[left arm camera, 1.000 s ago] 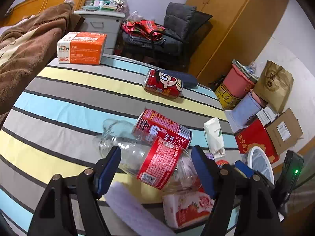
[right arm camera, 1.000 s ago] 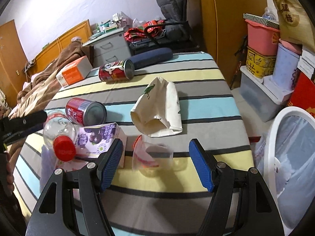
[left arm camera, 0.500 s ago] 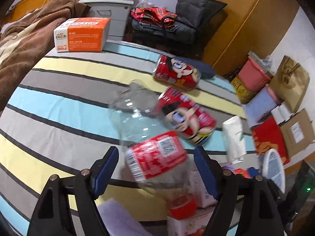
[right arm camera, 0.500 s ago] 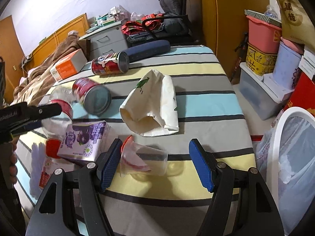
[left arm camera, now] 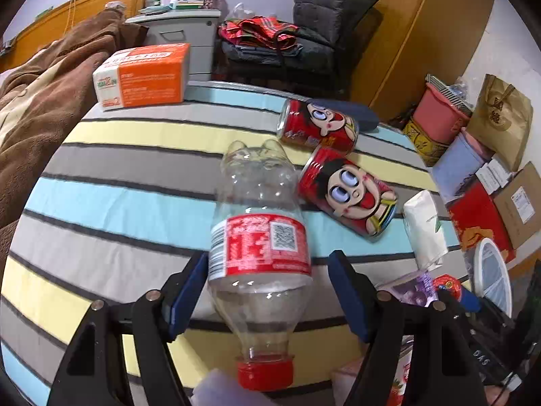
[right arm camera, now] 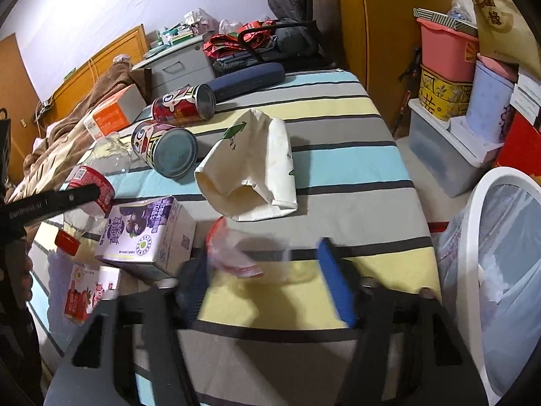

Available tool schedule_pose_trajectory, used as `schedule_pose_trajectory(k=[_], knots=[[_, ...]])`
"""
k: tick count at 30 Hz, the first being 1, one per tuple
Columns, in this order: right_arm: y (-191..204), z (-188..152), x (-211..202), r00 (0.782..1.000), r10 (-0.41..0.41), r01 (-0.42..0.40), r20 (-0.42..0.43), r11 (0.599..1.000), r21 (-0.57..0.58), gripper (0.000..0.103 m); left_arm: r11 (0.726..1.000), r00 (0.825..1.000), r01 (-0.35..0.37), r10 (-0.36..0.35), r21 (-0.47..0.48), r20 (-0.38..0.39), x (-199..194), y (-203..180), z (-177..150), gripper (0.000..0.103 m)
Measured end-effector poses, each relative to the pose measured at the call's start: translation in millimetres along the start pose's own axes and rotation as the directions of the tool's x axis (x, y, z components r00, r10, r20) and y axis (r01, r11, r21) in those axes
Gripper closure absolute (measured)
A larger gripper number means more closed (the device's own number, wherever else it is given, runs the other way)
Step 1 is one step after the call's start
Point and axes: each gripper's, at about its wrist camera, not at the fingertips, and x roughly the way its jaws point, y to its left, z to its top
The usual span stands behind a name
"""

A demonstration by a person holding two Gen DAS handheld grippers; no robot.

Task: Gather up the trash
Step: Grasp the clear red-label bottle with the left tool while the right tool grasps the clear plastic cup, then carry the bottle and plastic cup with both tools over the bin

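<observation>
Left wrist view: my left hand-held gripper [left arm camera: 267, 292] has its jaws apart around the clear bottle [left arm camera: 258, 237] on the striped tabletop [left arm camera: 111, 189], cap toward me; contact unclear. Right wrist view: my right hand-held gripper [right arm camera: 265, 279], just been closing, brackets the blurred clear cup [right arm camera: 250, 253], grip unclear; white bin [right arm camera: 500, 270] at right.
</observation>
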Motion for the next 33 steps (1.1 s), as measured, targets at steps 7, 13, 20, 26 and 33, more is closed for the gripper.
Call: schedule_pose_trajectory(k=[7,13,20,26,33], knots=[[0,0,0,1.0,0.006,-0.006,0.003,1.0,0.003,0.061,0.999,0.999,-0.028,0.029,0.016,-0.045,18,1,5,0.028],[2,1,0,1.0,0.012,-0.012,0.008,1.0,0.004,0.061,1.0,1.0,-0.009,0.01,0.016,-0.019,19,3,6,0.039],[1,0,-4,0.999,0.012,-0.012,0.033,1.0,0.004,0.061,1.0,1.0,0.003,-0.003,0.017,0.01,7,3,0,0.039],[-1,2,-14,0.998,0.023,-0.025,0.067,0.999,0.025,0.061,0.999,0.999,0.015,-0.017,0.035,0.051,-16,-5,-3,0.039],[-6,2,-33,0.993,0.023,-0.027,0.114,0.999,0.037,0.061,0.996,0.995,0.041,-0.048,0.085,0.092,-43,-29,-9,0.039]])
